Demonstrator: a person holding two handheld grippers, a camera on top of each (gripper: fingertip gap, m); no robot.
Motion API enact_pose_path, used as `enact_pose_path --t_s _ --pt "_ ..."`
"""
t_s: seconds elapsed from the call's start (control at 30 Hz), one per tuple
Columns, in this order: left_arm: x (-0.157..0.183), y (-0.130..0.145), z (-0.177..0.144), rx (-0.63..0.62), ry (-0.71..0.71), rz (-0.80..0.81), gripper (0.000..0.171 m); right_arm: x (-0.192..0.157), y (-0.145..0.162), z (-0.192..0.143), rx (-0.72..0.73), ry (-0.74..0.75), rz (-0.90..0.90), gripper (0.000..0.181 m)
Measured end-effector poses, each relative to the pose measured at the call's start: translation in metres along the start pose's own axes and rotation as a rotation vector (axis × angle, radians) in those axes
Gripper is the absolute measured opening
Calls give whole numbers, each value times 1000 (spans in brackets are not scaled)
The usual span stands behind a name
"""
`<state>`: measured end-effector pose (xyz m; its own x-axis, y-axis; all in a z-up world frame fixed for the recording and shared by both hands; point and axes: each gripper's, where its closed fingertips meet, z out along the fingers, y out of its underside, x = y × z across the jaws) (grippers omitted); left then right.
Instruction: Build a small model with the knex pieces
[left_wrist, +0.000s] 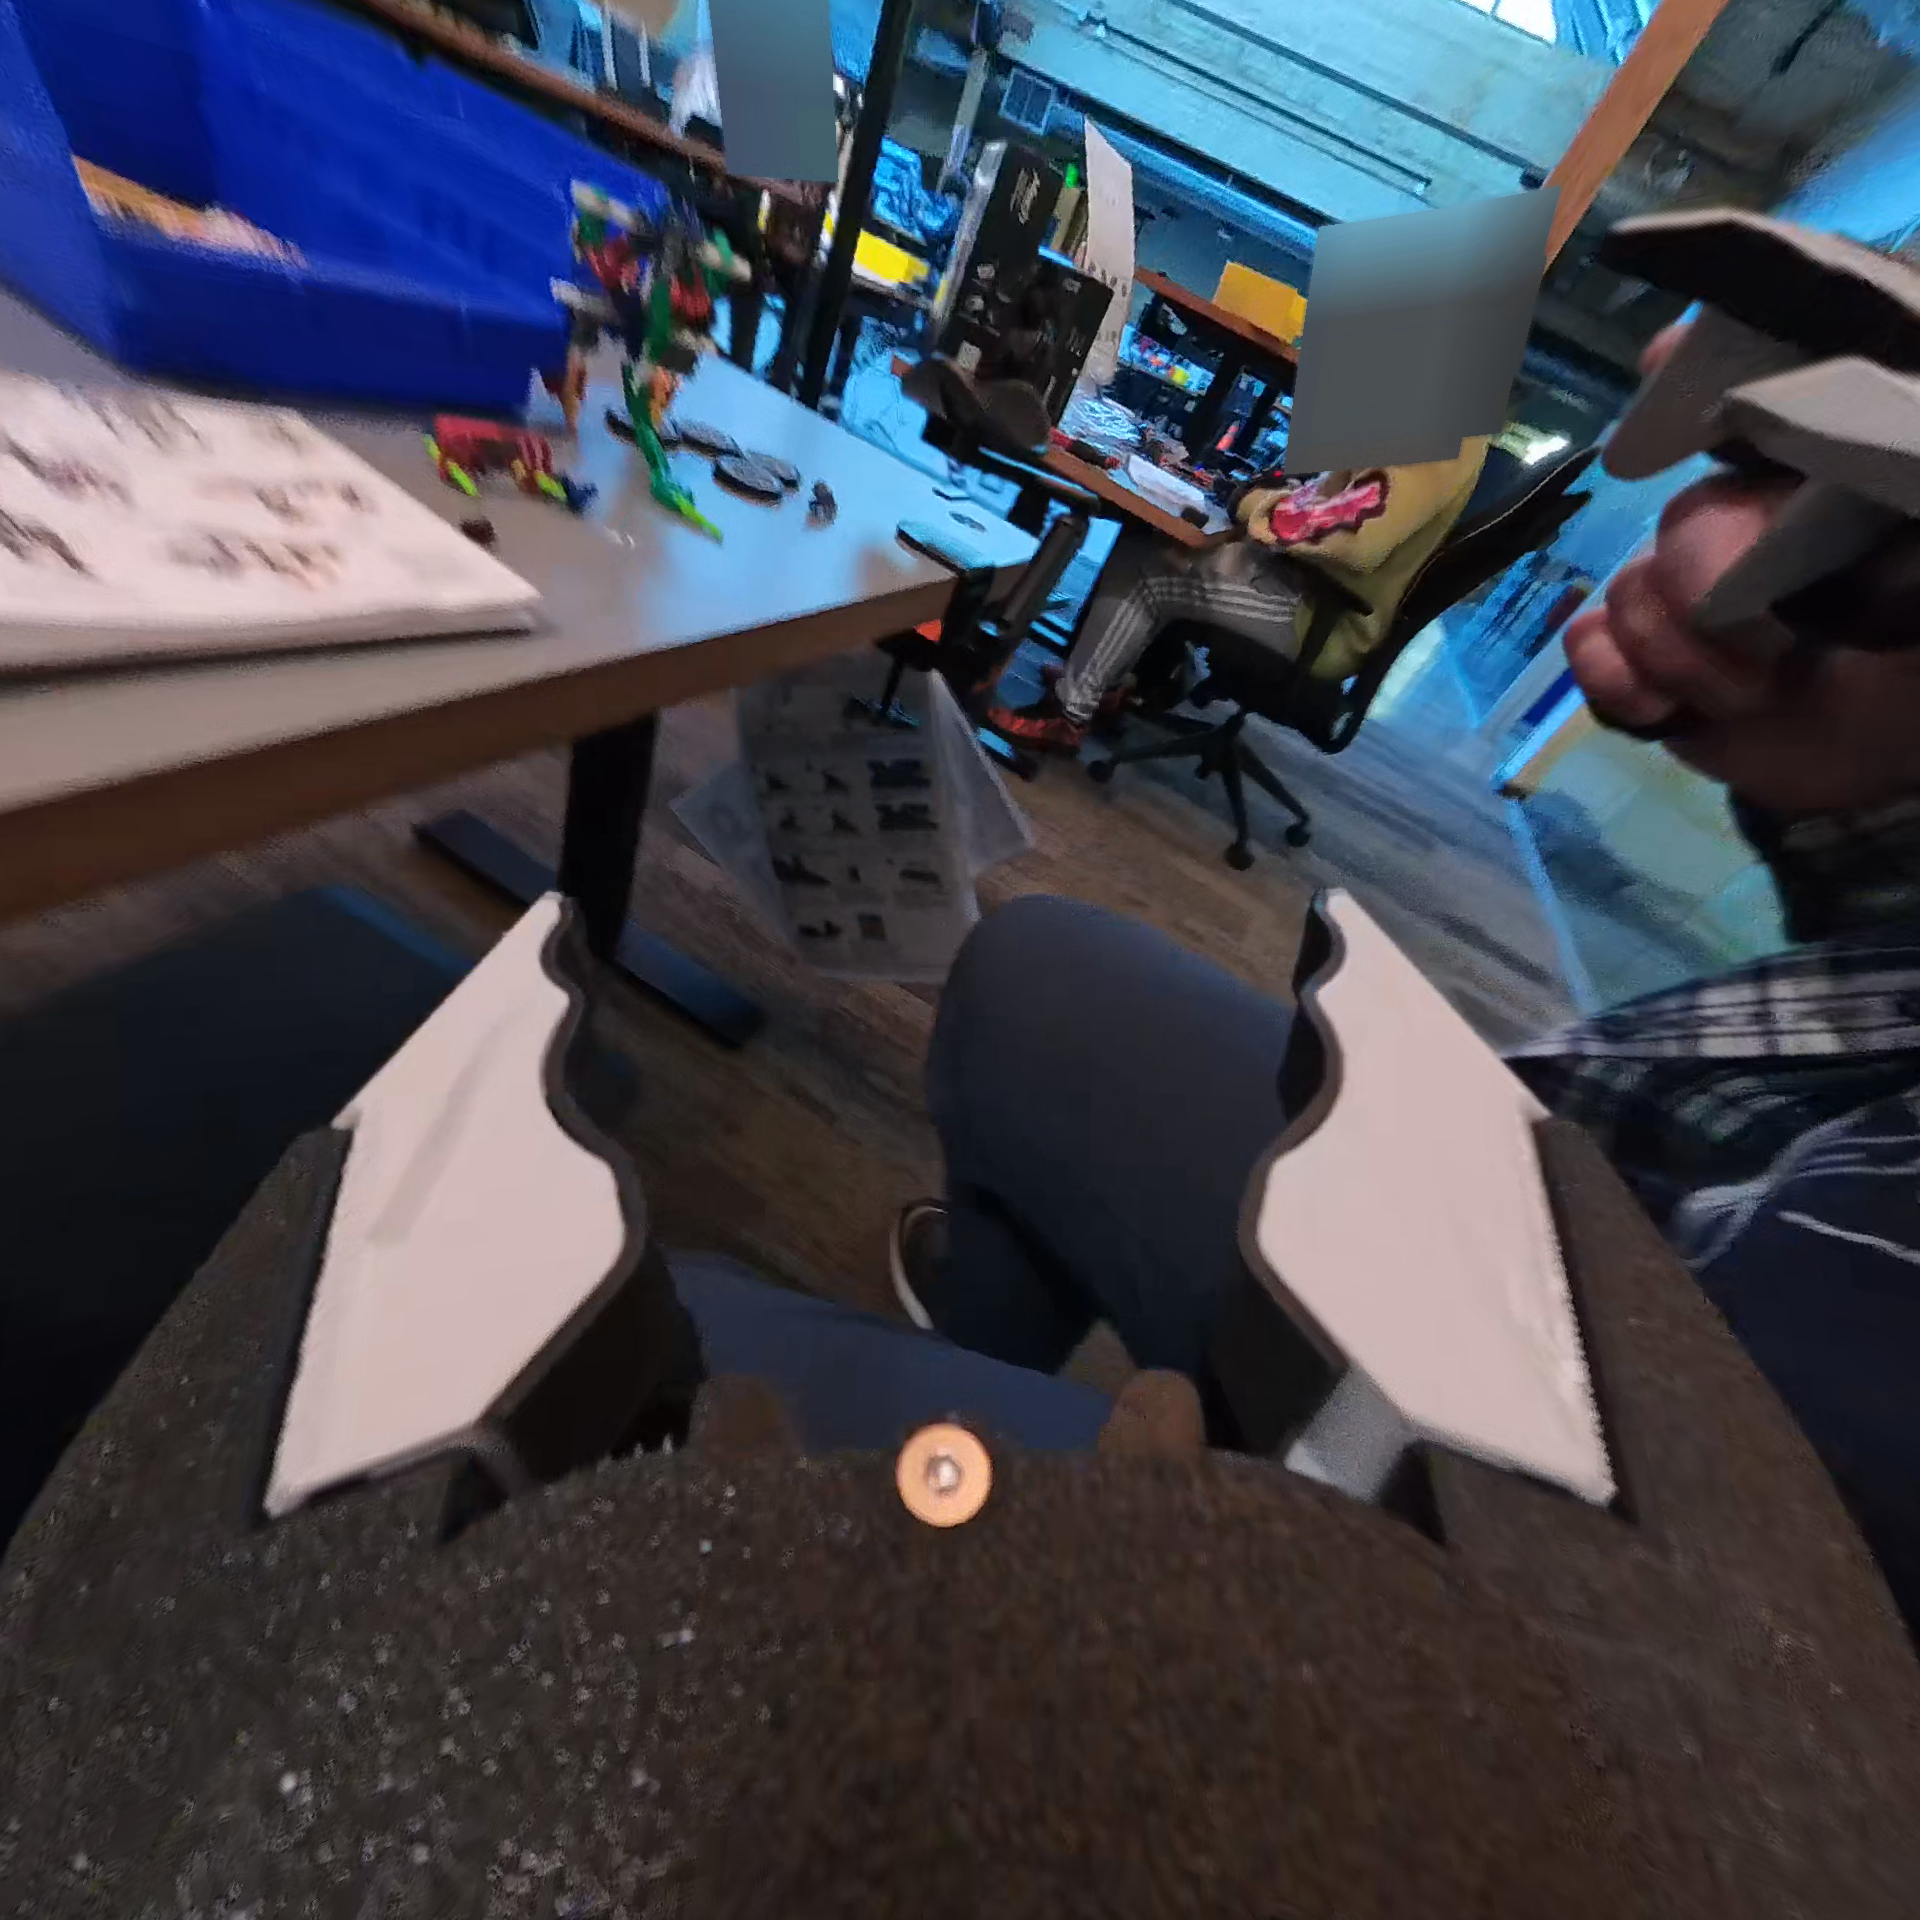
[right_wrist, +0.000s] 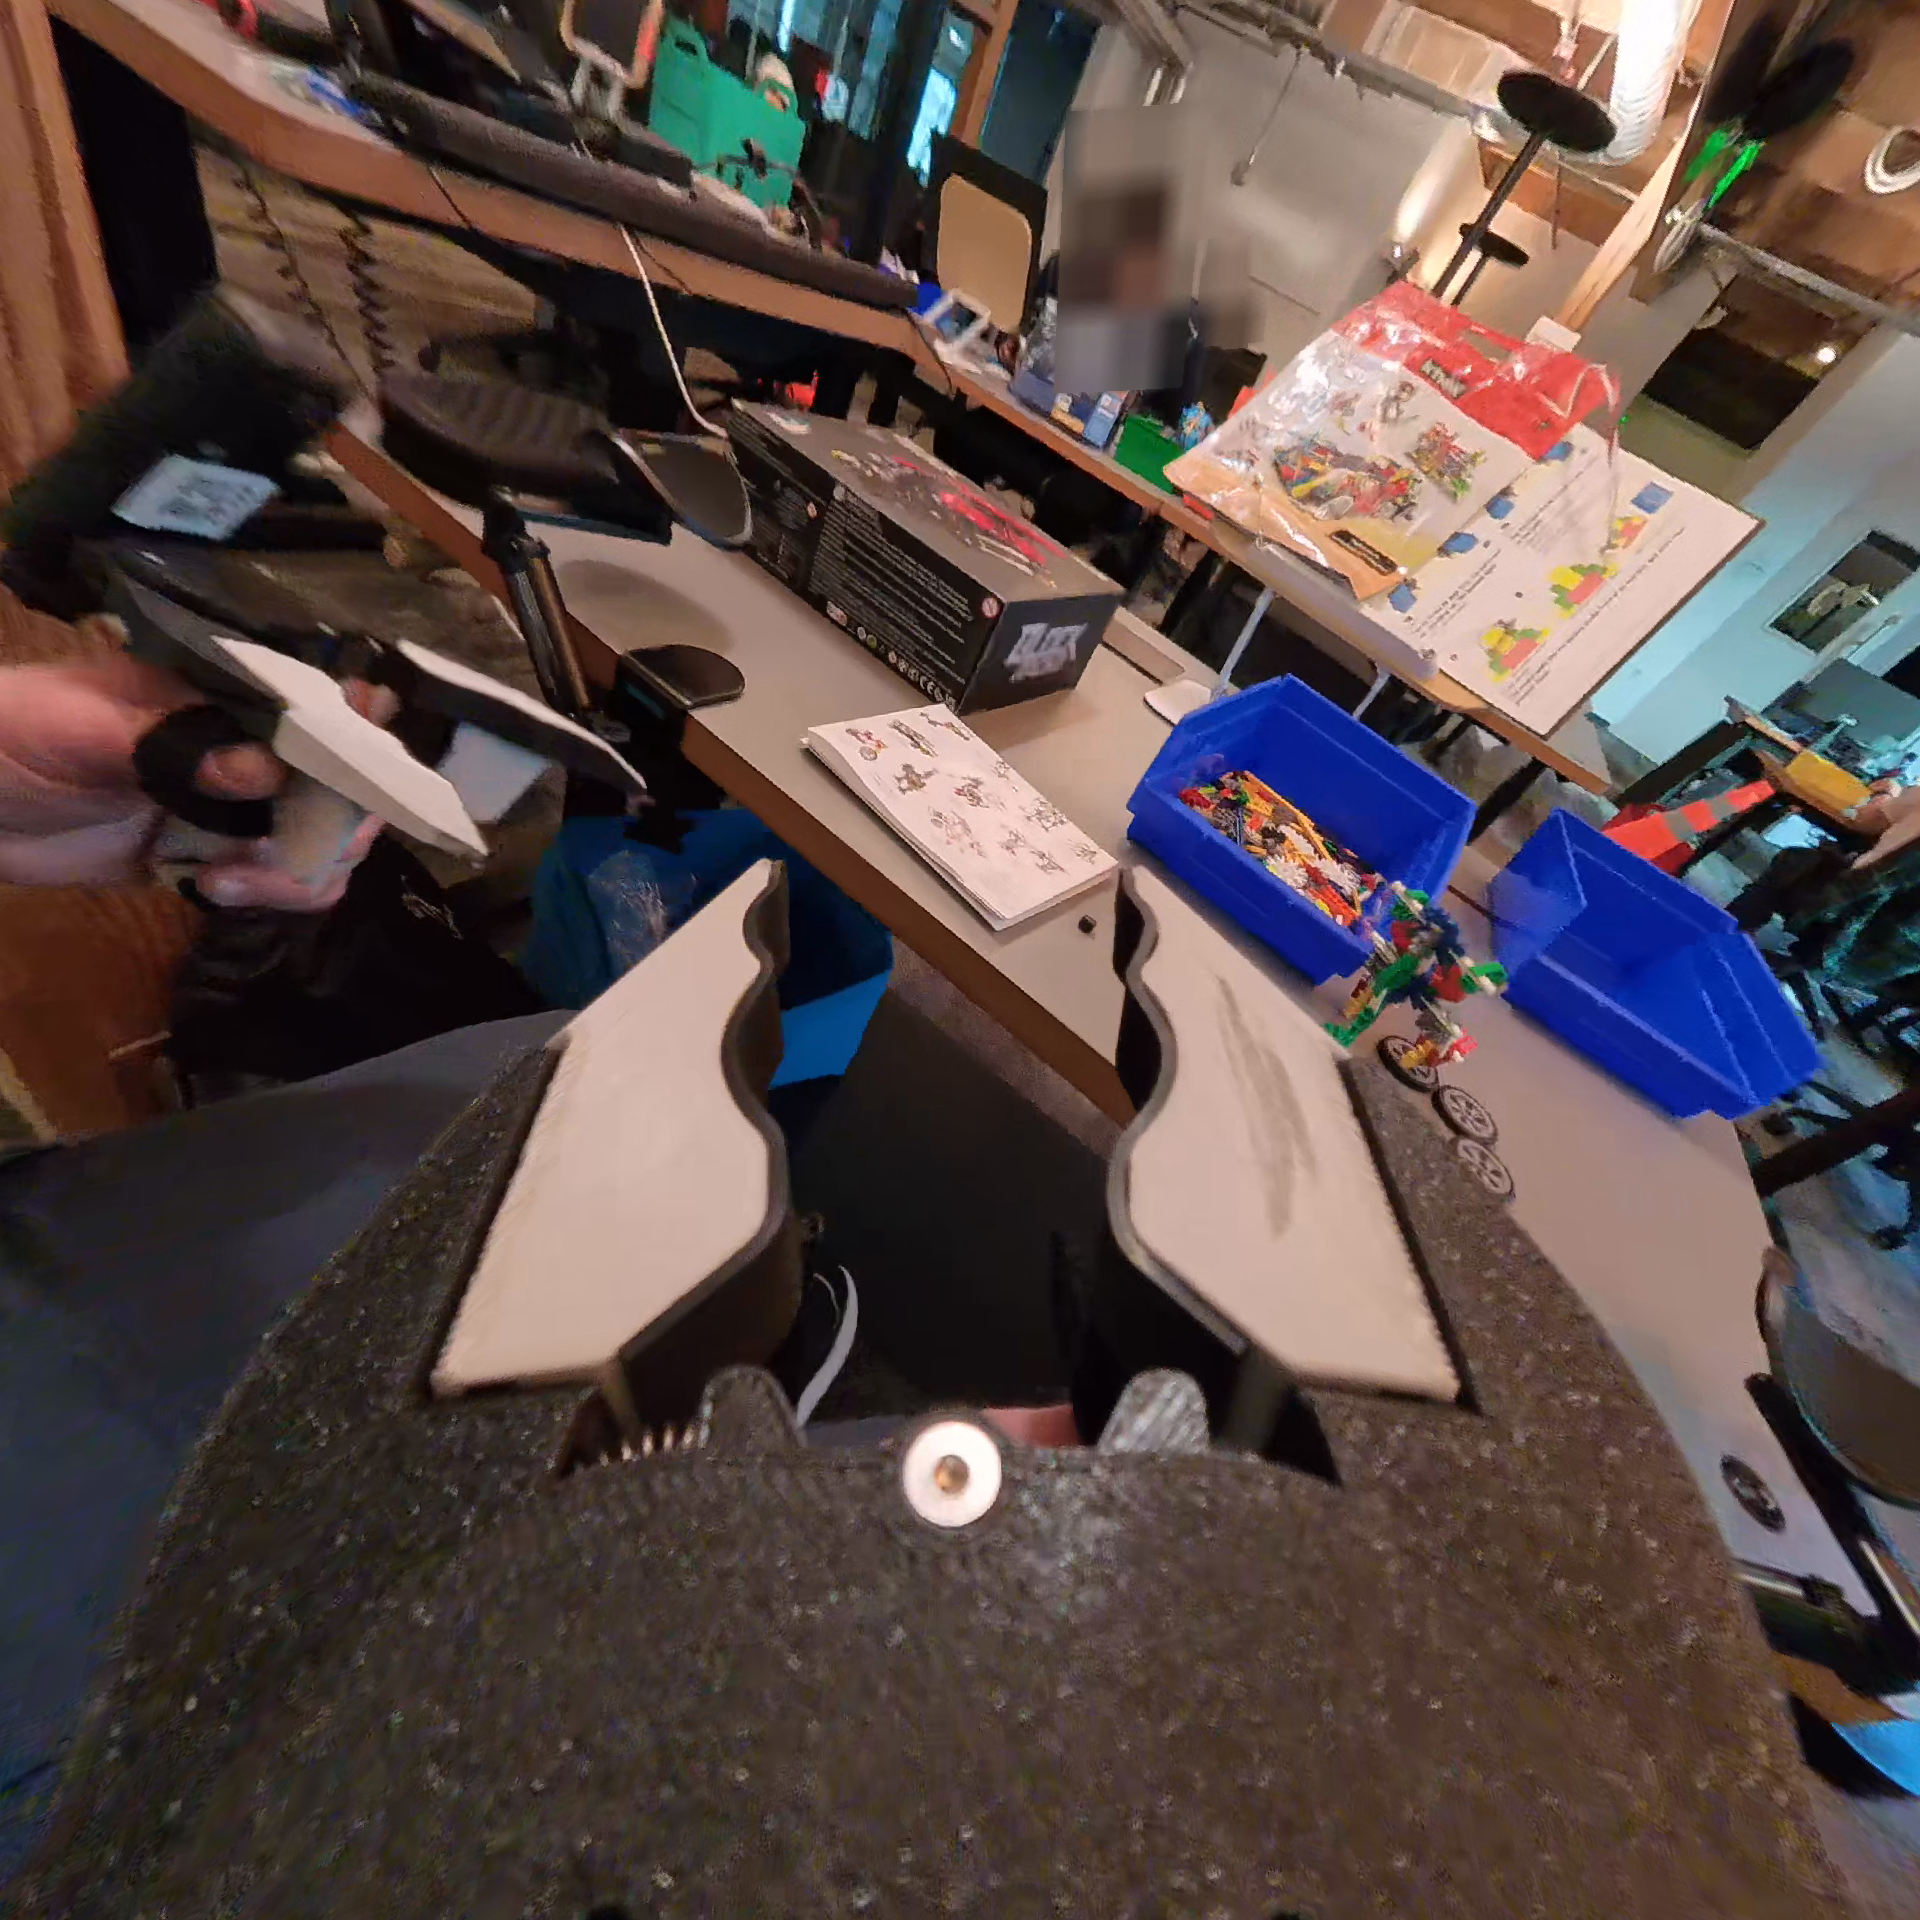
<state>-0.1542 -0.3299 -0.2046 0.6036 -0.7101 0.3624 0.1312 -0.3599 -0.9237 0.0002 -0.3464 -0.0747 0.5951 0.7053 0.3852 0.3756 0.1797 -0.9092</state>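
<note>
Workshop desk (right_wrist: 831, 717) carried a booklet (right_wrist: 961, 810), two blue bins (right_wrist: 1299, 810) and a brick model (right_wrist: 1418, 977) standing upright, while both the left gripper (left_wrist: 940, 925) and right gripper (right_wrist: 945, 904) hung spread and empty below its edge.

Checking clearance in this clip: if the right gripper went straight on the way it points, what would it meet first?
Probably the table edge. The open right gripper is empty and aims at that edge, just short of the booklet; depth is unclear, so it might pass beneath.
</note>
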Motion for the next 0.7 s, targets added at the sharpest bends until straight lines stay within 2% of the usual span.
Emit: enact_pose_path --t_s 0.1,0.17,0.23,0.3,0.43,0.57,0.7 --pt "-10 -21 -8 51 -42 135 127 2 1 28 -37 23 -23 62" --pt "-15 -38 -8 102 -44 188 117 10 8 47 -56 49 -39 62" --pt "-21 -45 -2 102 -37 225 82 30 22 66 -72 101 -34 62" --pt "-36 -50 9 98 -67 282 70 54 44 88 -103 133 -17 62" --pt "-66 -60 43 98 -92 313 74 109 91 126 -135 179 -4 62" --pt "-86 -67 82 83 -58 306 74 163 130 154 -141 227 29 62" --pt "-92 -92 115 73 -49 338 77 205 153 167 -138 263 88 62"
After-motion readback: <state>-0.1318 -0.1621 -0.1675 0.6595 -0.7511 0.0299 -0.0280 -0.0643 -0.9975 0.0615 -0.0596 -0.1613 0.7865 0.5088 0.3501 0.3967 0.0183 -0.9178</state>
